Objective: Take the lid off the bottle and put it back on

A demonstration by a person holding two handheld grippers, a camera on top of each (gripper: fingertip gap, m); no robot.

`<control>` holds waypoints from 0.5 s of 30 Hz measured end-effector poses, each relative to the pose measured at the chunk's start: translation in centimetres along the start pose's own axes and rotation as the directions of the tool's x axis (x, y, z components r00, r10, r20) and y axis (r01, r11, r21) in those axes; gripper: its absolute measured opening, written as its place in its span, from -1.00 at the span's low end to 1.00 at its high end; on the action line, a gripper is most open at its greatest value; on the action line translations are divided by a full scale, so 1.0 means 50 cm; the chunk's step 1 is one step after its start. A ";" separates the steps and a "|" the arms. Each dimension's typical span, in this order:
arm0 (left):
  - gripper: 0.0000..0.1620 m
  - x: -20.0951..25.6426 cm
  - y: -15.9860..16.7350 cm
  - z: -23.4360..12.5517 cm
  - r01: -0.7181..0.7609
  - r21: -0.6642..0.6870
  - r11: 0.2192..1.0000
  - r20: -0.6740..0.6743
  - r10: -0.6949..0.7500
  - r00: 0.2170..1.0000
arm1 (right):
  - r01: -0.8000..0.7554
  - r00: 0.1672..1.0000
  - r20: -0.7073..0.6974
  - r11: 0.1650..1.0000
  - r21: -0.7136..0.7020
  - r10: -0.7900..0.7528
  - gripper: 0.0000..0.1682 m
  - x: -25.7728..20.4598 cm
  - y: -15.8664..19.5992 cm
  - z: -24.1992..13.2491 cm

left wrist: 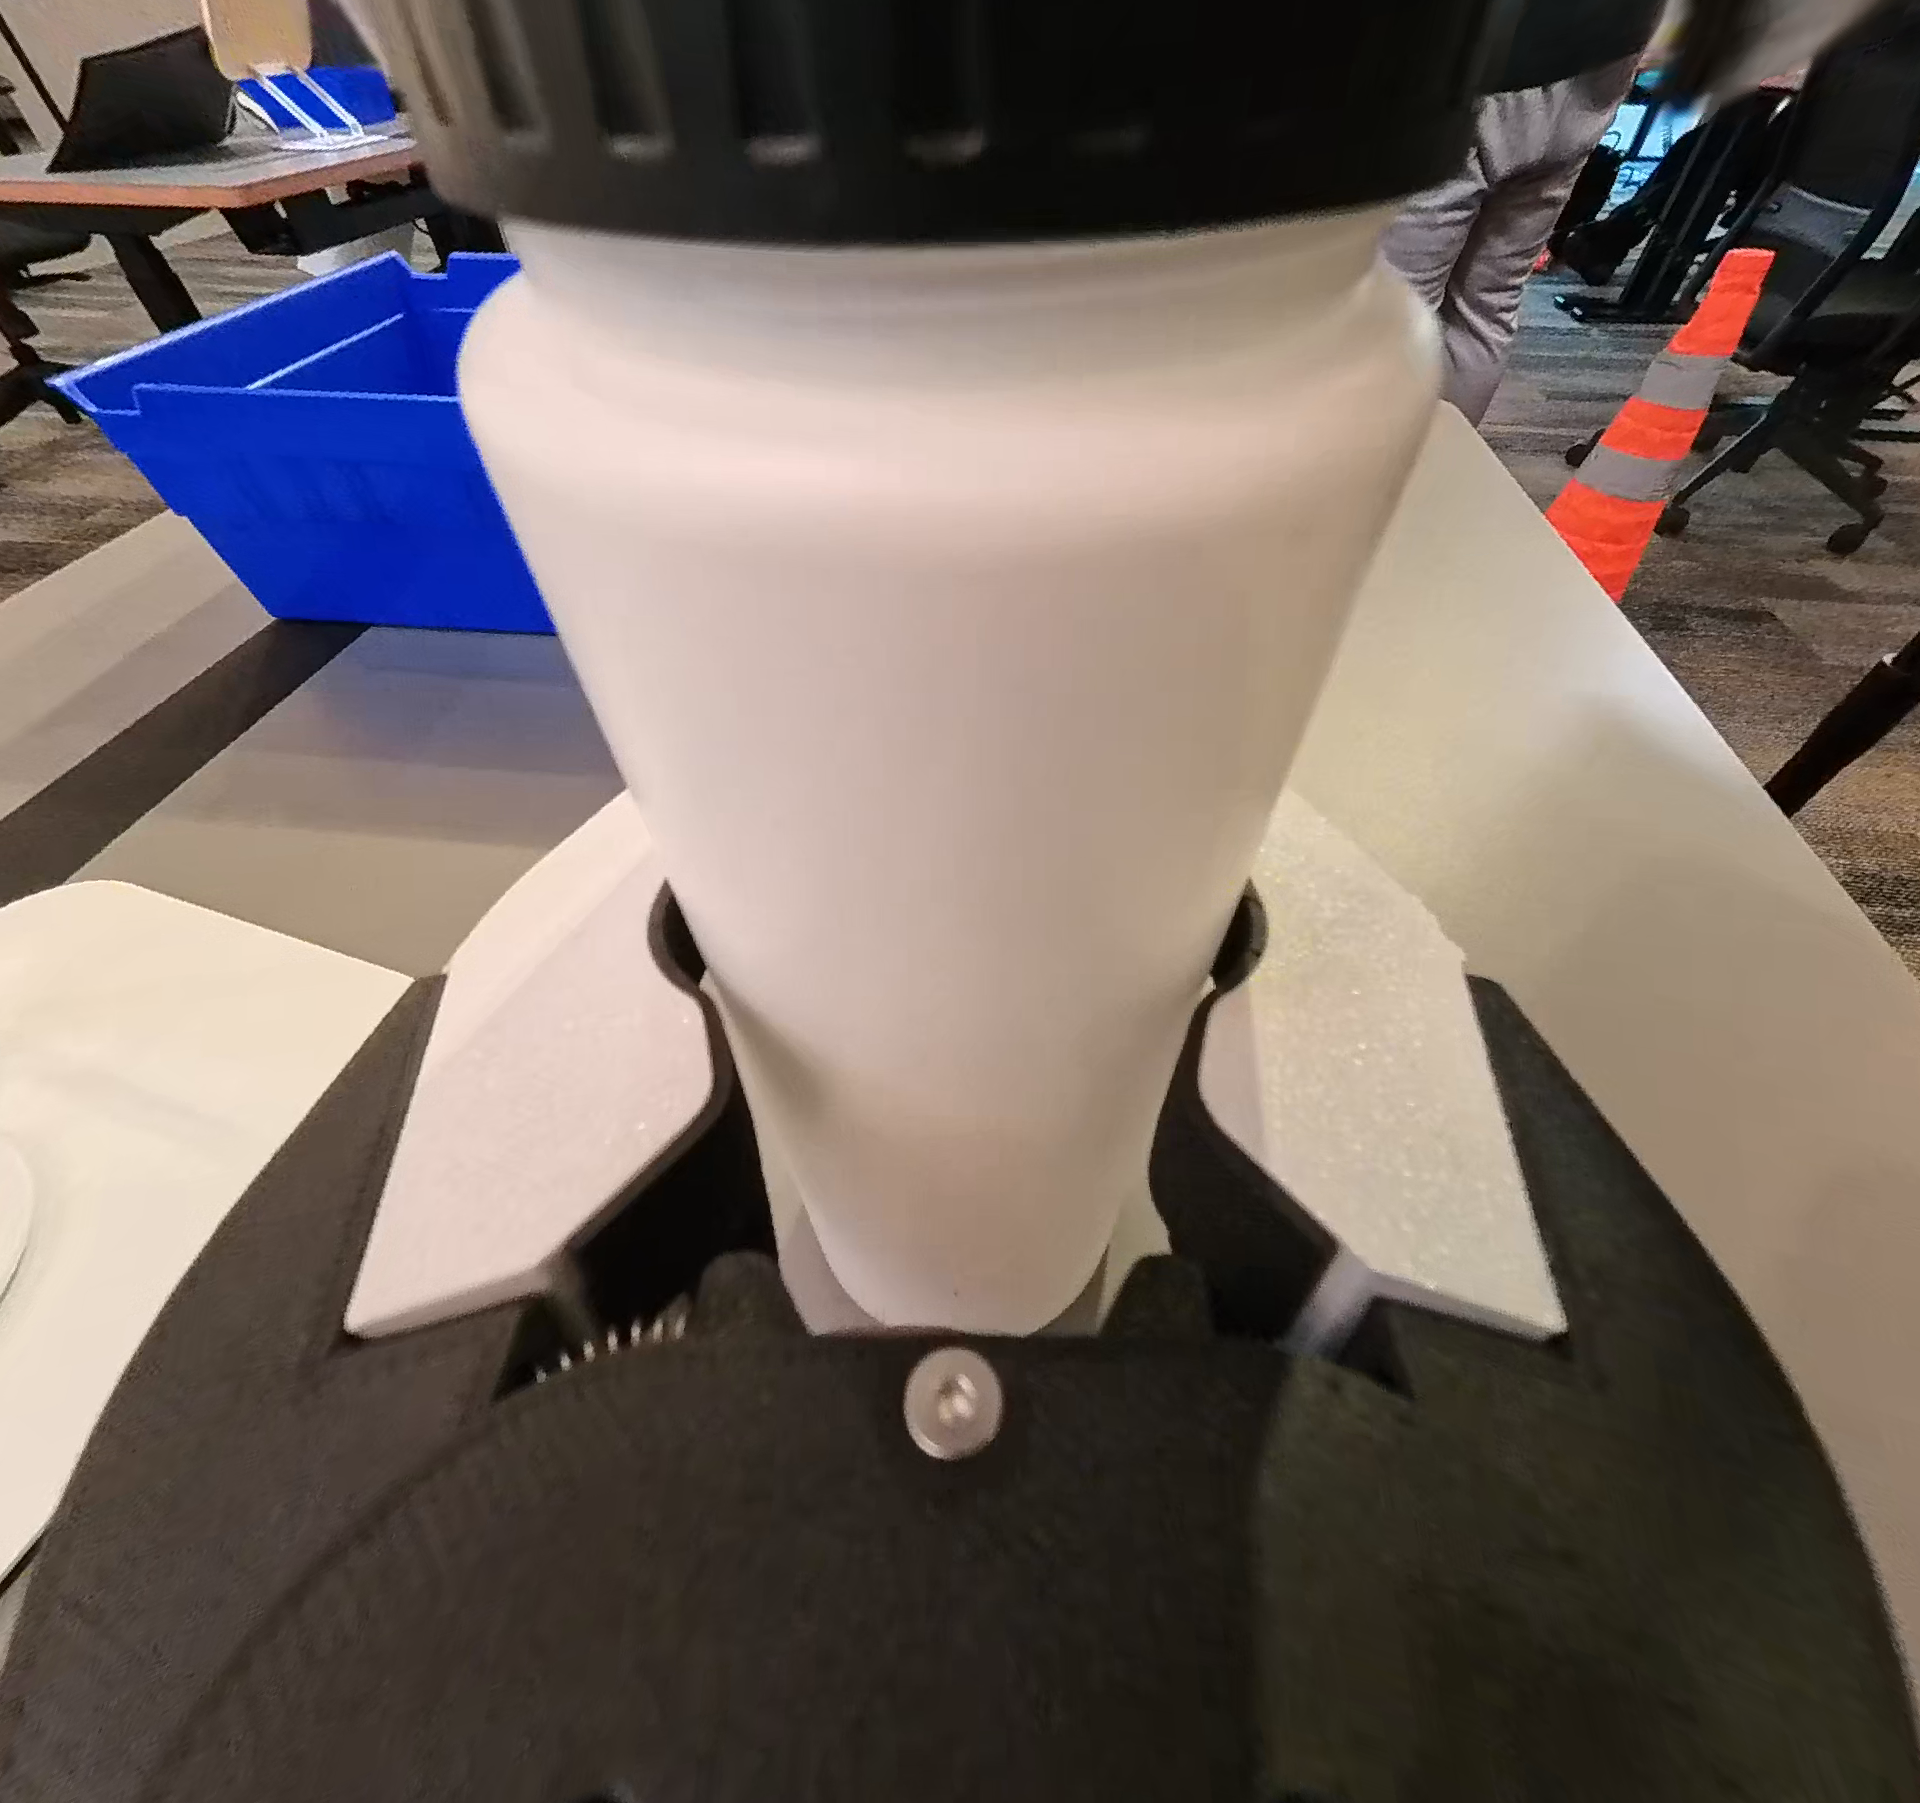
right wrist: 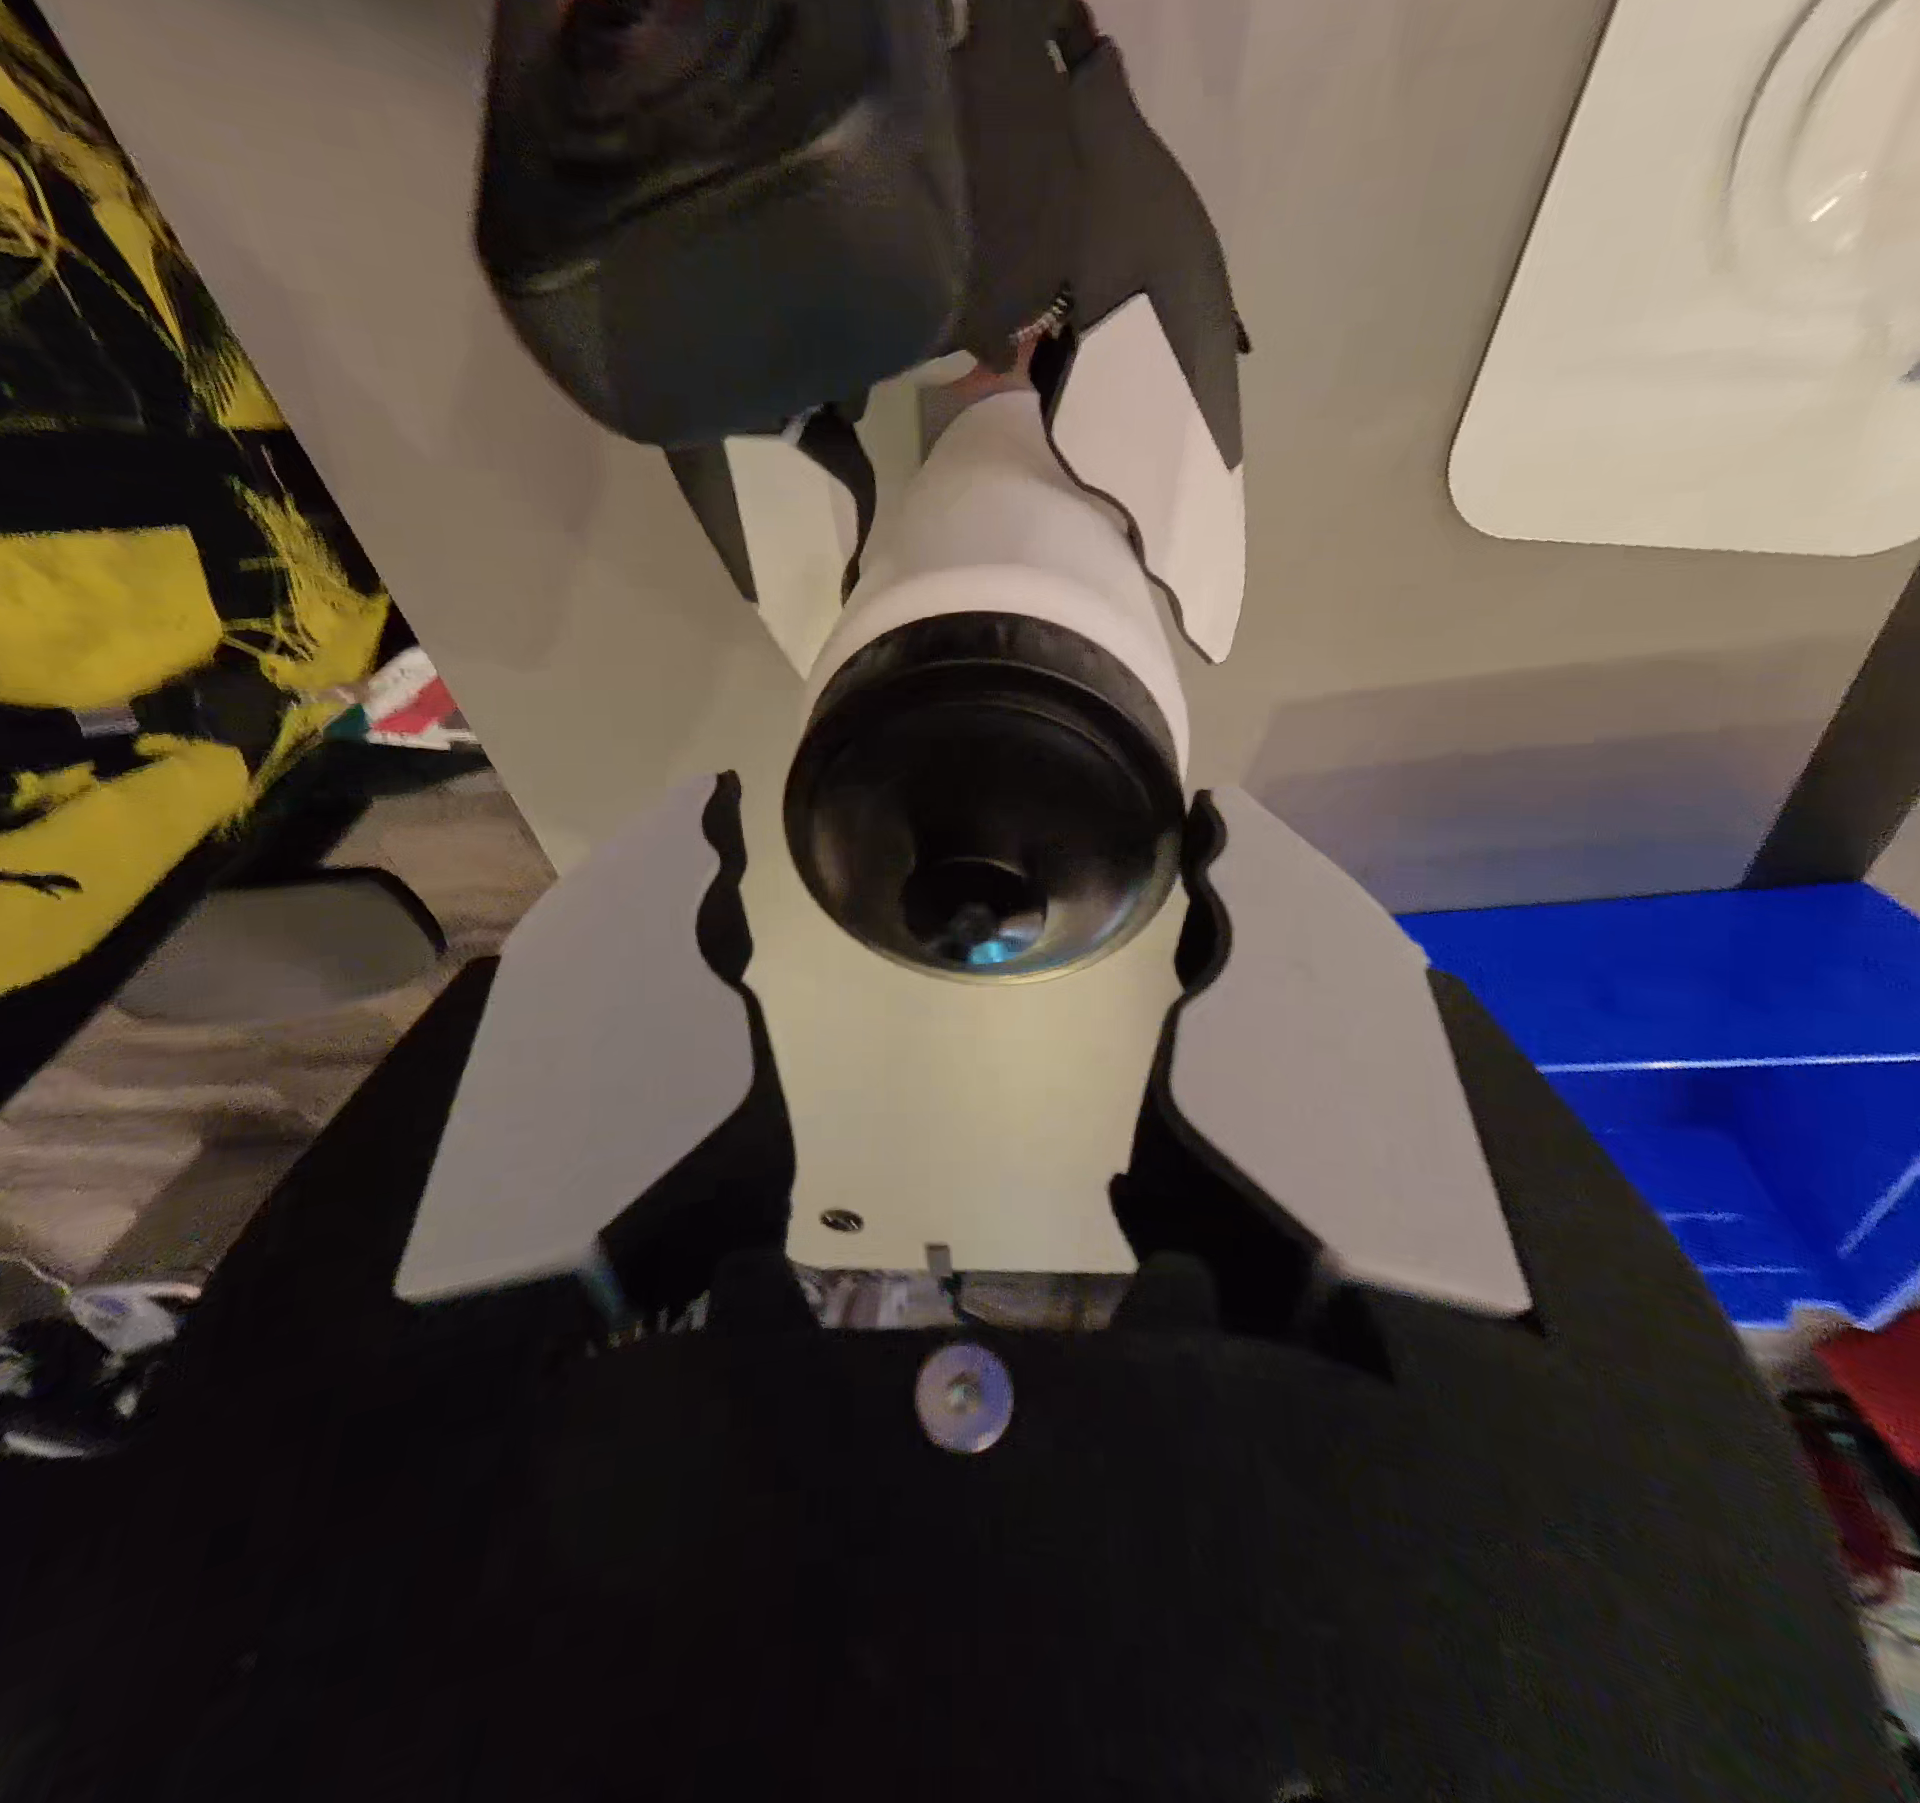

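Observation:
My left gripper (left wrist: 956,922) is shut on the lower body of a white bottle (left wrist: 935,610) and holds it above the table, tilted. A black ribbed lid (left wrist: 935,39) sits on the bottle's neck. In the right wrist view I look onto the lid's top (right wrist: 935,735), with the bottle (right wrist: 997,527) and the left gripper (right wrist: 987,610) behind it. My right gripper (right wrist: 966,818) is open, its jaws on either side of the lid. The right finger meets the lid's edge and a thin gap shows at the left one.
A blue bin (left wrist: 312,475) stands on the pale table (left wrist: 1507,714) behind the bottle and also shows in the right wrist view (right wrist: 1714,1078). A white tray (right wrist: 1714,247) lies on the table. An orange cone (left wrist: 1662,423), office chairs and a person's legs (left wrist: 1486,247) are beyond the table's edge.

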State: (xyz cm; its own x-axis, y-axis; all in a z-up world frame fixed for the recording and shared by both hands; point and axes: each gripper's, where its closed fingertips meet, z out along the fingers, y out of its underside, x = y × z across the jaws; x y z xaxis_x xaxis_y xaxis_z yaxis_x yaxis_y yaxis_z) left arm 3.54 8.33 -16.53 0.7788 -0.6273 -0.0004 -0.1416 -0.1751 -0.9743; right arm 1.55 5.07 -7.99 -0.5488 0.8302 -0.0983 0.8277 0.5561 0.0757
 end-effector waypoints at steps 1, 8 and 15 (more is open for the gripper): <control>0.19 0.000 0.000 0.001 -0.001 -0.001 1.000 0.000 0.001 1.000 | -0.016 1.000 0.002 1.000 0.006 0.016 -0.10 0.004 0.002 0.005; 0.19 0.000 0.000 -0.001 -0.001 -0.001 1.000 0.000 0.001 1.000 | 0.188 0.981 -0.033 0.976 -0.112 -0.192 -0.09 0.007 0.009 0.009; 0.19 0.000 0.000 0.000 -0.001 0.000 1.000 -0.002 0.001 1.000 | 0.559 0.755 -0.059 0.688 -0.464 -0.653 -0.10 0.025 0.020 0.001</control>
State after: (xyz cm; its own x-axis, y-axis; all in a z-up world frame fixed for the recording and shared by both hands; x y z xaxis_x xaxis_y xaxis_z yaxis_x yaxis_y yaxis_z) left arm 3.56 8.33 -16.54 0.7776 -0.6287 -0.0011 -0.1422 -0.1742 -0.9744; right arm 1.72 6.66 -8.09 -0.9618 0.2660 -0.0646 0.2084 0.8646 0.4571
